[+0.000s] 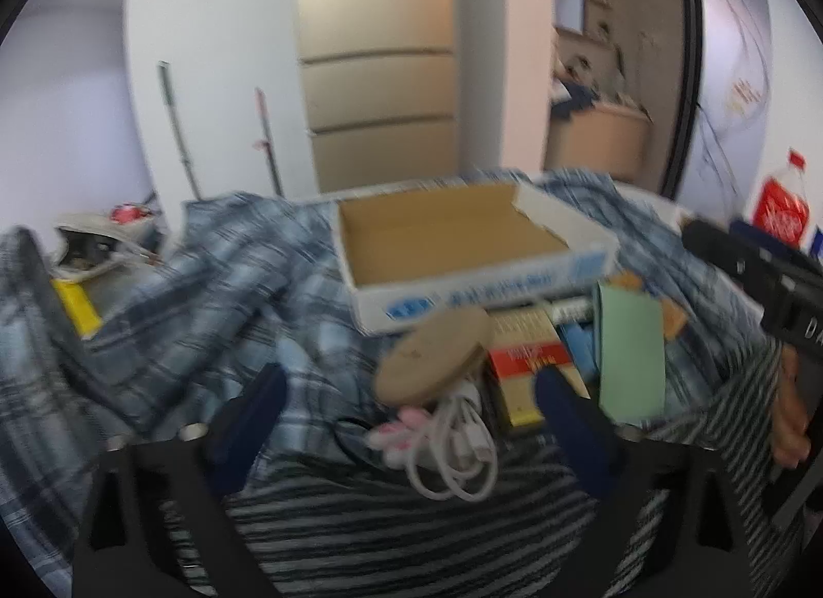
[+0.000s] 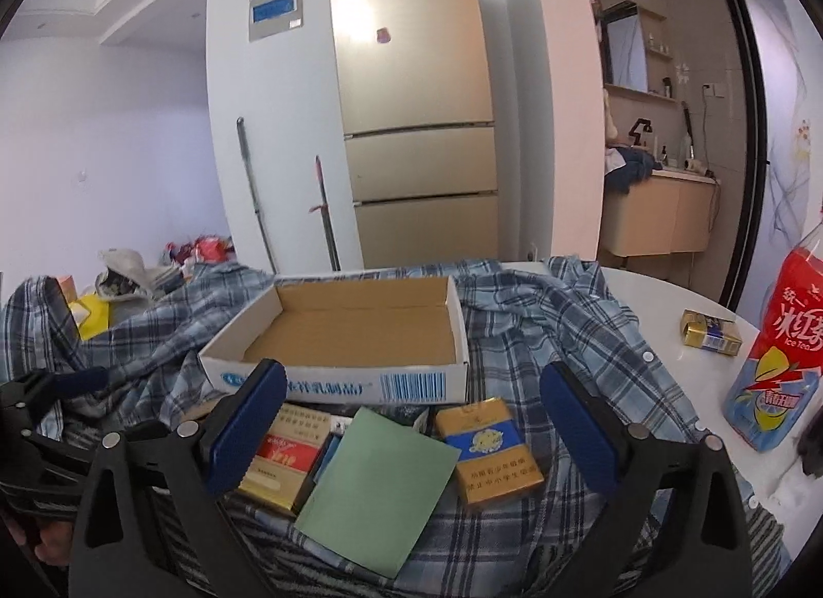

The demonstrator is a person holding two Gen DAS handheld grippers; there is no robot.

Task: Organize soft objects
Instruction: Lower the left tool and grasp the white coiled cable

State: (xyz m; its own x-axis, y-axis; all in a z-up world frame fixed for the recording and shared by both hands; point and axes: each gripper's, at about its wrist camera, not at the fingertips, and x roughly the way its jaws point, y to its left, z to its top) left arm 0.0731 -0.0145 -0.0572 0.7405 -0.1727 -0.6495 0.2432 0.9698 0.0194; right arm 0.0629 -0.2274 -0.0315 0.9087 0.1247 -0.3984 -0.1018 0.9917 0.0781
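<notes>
A blue plaid shirt (image 1: 216, 289) lies crumpled over the table, and a grey striped garment (image 1: 391, 531) lies nearest me. My left gripper (image 1: 411, 412) hangs open above the striped cloth, over a white cable (image 1: 458, 449) and a round wooden disc (image 1: 432, 356); its pads touch nothing. My right gripper (image 2: 414, 423) is open too, above a green booklet (image 2: 375, 485) and two cigarette packs (image 2: 488, 449) lying on the plaid shirt (image 2: 555, 320). An open white cardboard box (image 2: 355, 335) sits on the shirt behind them.
A red ice tea bottle (image 2: 771, 366) and a small gold pack (image 2: 710, 333) stand on the bare white table (image 2: 668, 299) at the right. A fridge (image 2: 416, 109) and two leaning poles are beyond the table. A hand holds the right gripper's handle (image 1: 792, 418).
</notes>
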